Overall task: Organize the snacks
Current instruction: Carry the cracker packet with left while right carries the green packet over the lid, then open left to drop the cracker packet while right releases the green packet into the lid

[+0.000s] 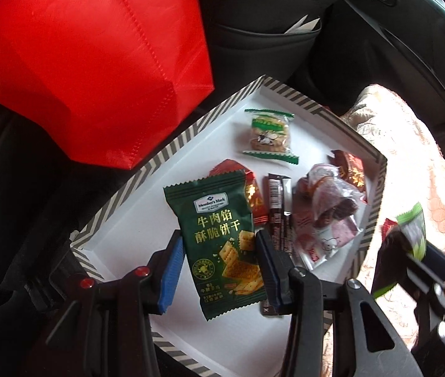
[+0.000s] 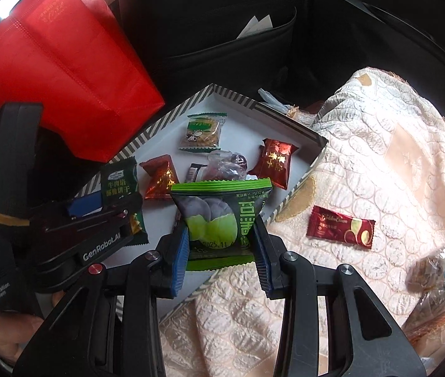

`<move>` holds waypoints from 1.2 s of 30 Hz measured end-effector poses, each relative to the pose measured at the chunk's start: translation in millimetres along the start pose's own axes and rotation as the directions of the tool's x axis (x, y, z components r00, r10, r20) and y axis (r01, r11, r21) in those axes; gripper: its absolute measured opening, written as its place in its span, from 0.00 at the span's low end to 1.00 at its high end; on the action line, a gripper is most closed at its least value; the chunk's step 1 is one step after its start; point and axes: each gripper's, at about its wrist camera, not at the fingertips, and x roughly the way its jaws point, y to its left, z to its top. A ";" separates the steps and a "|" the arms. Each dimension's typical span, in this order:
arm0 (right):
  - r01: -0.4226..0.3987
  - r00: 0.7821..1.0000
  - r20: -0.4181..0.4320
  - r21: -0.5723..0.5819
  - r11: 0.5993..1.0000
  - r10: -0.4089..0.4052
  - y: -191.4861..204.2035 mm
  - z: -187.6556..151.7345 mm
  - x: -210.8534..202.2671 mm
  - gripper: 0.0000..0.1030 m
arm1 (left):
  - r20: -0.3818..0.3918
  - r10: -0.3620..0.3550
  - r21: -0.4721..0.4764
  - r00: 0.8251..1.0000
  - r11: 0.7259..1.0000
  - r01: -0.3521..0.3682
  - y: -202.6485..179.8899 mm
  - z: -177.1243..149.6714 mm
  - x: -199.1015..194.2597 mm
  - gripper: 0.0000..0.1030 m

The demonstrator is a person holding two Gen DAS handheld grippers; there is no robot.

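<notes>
My left gripper [image 1: 219, 242] is shut on a dark green cracker packet [image 1: 216, 220], held upright above the near part of a white box with a striped rim [image 1: 159, 154]. My right gripper [image 2: 221, 232] is shut on a black and bright green pastry packet [image 2: 219, 207], over the box's near right edge [image 2: 288, 201]. Several snacks lie inside the box: a biscuit in a green-edged wrapper [image 2: 205, 132], two red packets [image 2: 274, 161], a brown stick [image 1: 279, 207] and a clear-wrapped piece [image 1: 326, 198]. The two grippers are side by side, with the left one [image 2: 106, 204] to the left of the right one.
A red cloth bag [image 2: 59, 62] stands behind the box at the left. A cream quilted blanket [image 2: 379, 157] lies to the right, with a red wrapper [image 2: 340, 226] and clear-wrapped snacks [image 2: 436, 270] on it. A dark seat-back pocket [image 2: 222, 40] is behind.
</notes>
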 end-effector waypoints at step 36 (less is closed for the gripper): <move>0.080 0.992 -0.099 0.014 0.997 -0.078 -16.4 84.5 106.2 0.38 | -0.020 0.032 0.026 0.999 0.999 -0.032 -8.3 4.2 35.8 0.51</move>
